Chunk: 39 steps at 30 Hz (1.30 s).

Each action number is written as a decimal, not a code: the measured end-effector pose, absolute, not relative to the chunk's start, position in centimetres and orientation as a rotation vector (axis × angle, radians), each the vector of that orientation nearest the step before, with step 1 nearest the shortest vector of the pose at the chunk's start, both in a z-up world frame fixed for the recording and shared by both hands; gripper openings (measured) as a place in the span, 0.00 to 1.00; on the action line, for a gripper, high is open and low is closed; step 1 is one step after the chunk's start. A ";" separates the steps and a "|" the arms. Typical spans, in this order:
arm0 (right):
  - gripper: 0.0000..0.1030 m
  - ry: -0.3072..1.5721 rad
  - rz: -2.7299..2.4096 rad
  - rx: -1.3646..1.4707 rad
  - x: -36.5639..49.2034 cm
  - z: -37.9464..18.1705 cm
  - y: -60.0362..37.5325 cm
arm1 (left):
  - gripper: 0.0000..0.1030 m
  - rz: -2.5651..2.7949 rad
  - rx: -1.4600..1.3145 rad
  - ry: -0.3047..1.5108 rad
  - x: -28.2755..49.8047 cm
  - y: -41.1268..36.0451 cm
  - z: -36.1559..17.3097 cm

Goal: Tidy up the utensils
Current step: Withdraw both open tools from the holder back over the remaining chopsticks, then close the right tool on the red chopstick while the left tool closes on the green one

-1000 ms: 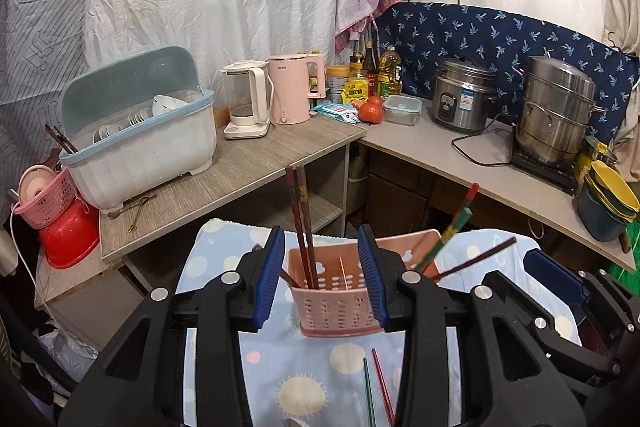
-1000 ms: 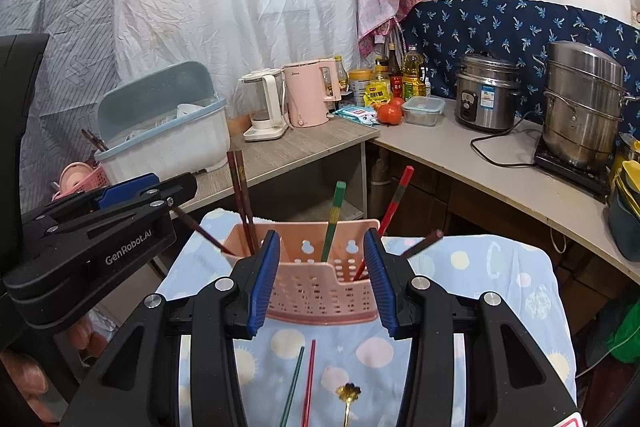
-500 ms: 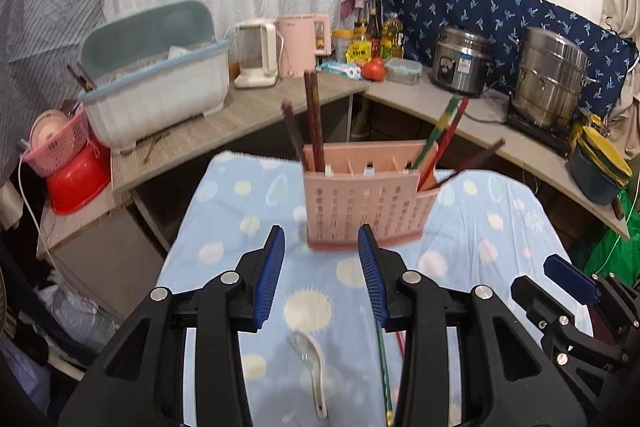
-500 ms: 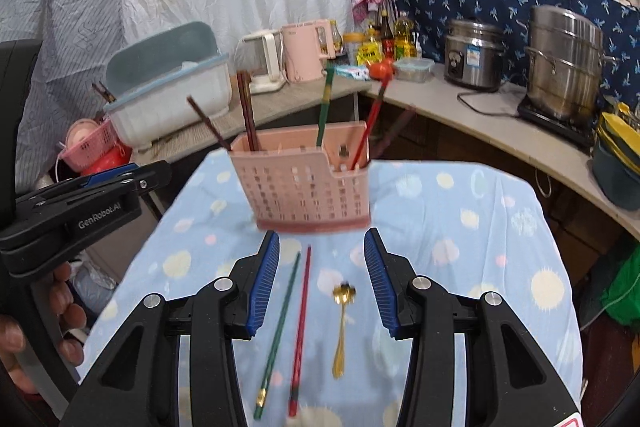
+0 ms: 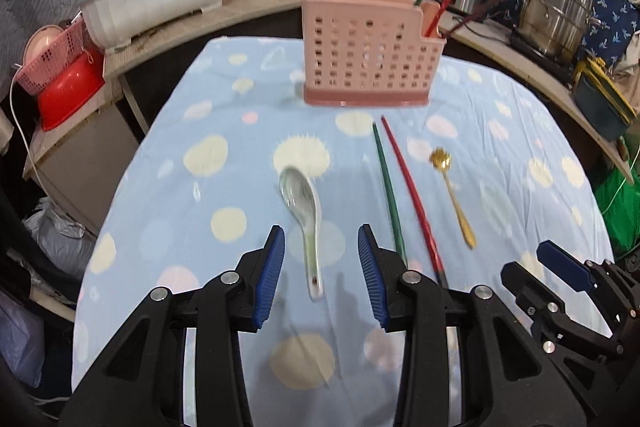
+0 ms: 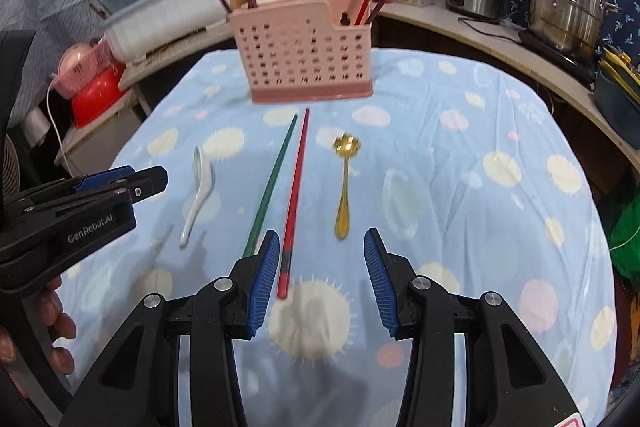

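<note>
Lettering reading "GenRobot.AI" shows on my left gripper (image 6: 120, 183), seen left of my right gripper (image 6: 318, 277); both hang released, nothing held. White ceramic spoon (image 5: 304, 207) lies just ahead between my left jaws; green chopstick (image 6: 272, 183), red chopstick (image 6: 294, 195) and gold spoon (image 6: 345, 183) lie ahead of my right; pink utensil holder (image 6: 304, 55) stands beyond.

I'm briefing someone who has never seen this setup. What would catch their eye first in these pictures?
Probably the pink utensil holder at the far end of the blue dotted tablecloth, chopsticks poking out of it. Next, the loose pieces in front of it: a white ceramic spoon, a green chopstick, a red chopstick and a gold spoon, with two open grippers over them.
</note>
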State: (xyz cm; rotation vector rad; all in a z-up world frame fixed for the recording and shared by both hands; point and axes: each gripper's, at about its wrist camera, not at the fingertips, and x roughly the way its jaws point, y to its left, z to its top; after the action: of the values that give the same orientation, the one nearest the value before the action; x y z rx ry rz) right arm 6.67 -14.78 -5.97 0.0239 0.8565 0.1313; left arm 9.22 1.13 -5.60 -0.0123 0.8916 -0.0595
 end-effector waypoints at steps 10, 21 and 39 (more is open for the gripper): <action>0.39 0.927 0.152 -0.009 6.9 -9.9 -12.7 | 0.35 -0.052 0.009 0.955 7.3 1.0 -8.7; 0.21 0.953 0.141 -0.035 8.5 -11.3 -12.0 | 0.35 -0.066 0.011 0.971 7.2 0.7 -9.4; 0.07 0.985 0.121 0.029 6.3 -11.4 -15.4 | 0.35 -0.143 0.032 1.017 7.9 -3.2 -10.9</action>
State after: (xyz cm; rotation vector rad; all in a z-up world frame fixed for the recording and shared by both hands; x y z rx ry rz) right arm 6.27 -15.38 -11.41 0.0294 0.9851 0.1208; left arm 7.90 -3.17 -10.87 0.0317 1.0167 -0.1431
